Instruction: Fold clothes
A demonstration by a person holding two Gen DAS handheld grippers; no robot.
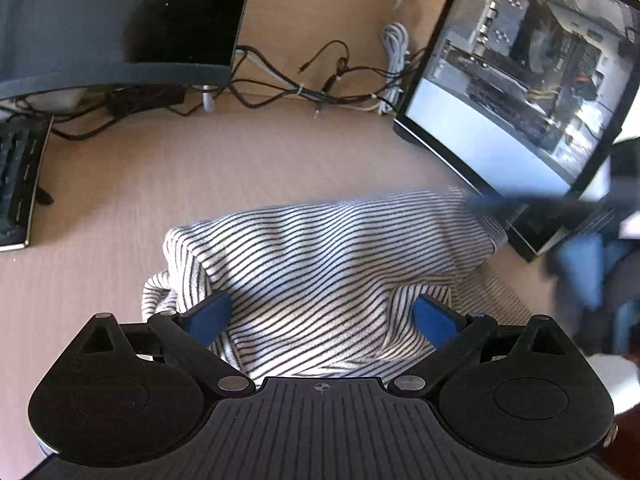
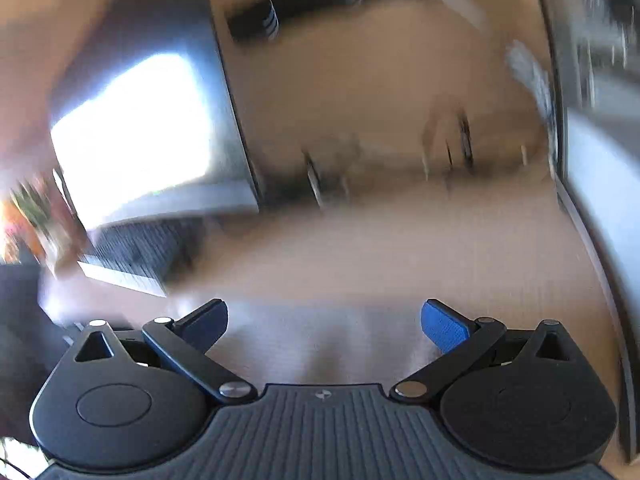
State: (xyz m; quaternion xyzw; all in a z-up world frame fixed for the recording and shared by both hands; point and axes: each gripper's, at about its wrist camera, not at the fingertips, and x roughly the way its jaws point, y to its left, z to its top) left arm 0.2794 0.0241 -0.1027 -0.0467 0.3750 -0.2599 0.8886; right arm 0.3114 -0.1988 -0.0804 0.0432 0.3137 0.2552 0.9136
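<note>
A white garment with thin black stripes (image 1: pixel 320 264) lies bunched and partly folded on the light wooden desk (image 1: pixel 200 160). My left gripper (image 1: pixel 322 318) is open, its blue pads on either side of the near part of the garment, just above it. My right gripper (image 2: pixel 324 322) is open and empty over bare desk (image 2: pixel 380 248); its view is heavily motion-blurred and the garment does not show there. The right gripper appears in the left wrist view as a blurred dark and blue shape (image 1: pixel 592 248) at the garment's right end.
A monitor (image 1: pixel 112 20) stands at the back left and a glass-sided computer case (image 1: pixel 528 80) at the right. Tangled cables (image 1: pixel 304 88) run along the back. A keyboard (image 1: pixel 20 184) lies at the left edge. In the right wrist view the monitor (image 2: pixel 140 128) and keyboard (image 2: pixel 132 256) are blurred.
</note>
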